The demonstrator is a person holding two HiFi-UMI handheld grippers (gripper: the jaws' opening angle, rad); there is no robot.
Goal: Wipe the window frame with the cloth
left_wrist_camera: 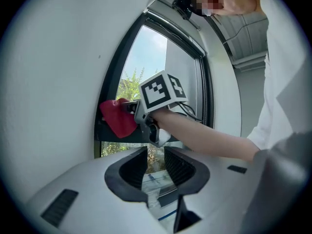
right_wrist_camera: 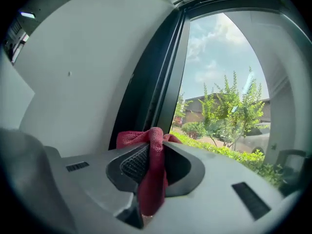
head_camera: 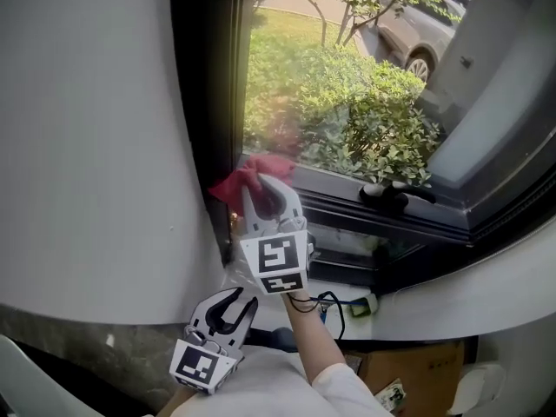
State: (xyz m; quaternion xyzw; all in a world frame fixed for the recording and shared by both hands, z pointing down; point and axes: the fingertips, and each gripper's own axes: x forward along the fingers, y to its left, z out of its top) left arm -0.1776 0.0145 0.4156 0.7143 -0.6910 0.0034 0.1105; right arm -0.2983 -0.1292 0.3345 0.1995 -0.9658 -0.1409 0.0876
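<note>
Right gripper [head_camera: 263,191]: raised to the window, at 12 o'clock from the person's forearm; its fingers [right_wrist_camera: 138,162] are closed on the cloth, which fills the gap between them.
Cloth [head_camera: 249,178]: red and bunched, with a fold hanging down between the fingers in the right gripper view. Its free end lies against the window frame at the pane's lower corner, toward 7 o'clock of the glass.
Window frame [head_camera: 207,85]: dark. The upright runs from 12 to 6 o'clock beside the white wall, and the lower rail runs off toward 4 o'clock.
Left gripper [head_camera: 231,307]: held low, at 7 o'clock from the right gripper and well apart from the frame. Its fingers [left_wrist_camera: 134,167] are spread, with nothing between them.
Wall [head_camera: 87,146]: plain white, at 9 o'clock from the frame.
Handle [head_camera: 395,195]: black, on the lower rail at 3 o'clock from the cloth.
Shrubs [head_camera: 373,120]: green, outside the glass at 1 o'clock from the cloth.
Car [head_camera: 419,35]: parked beyond the shrubs, at 2 o'clock in the head view.
Cardboard box [head_camera: 417,373]: below the sill, at 5 o'clock in the head view.
</note>
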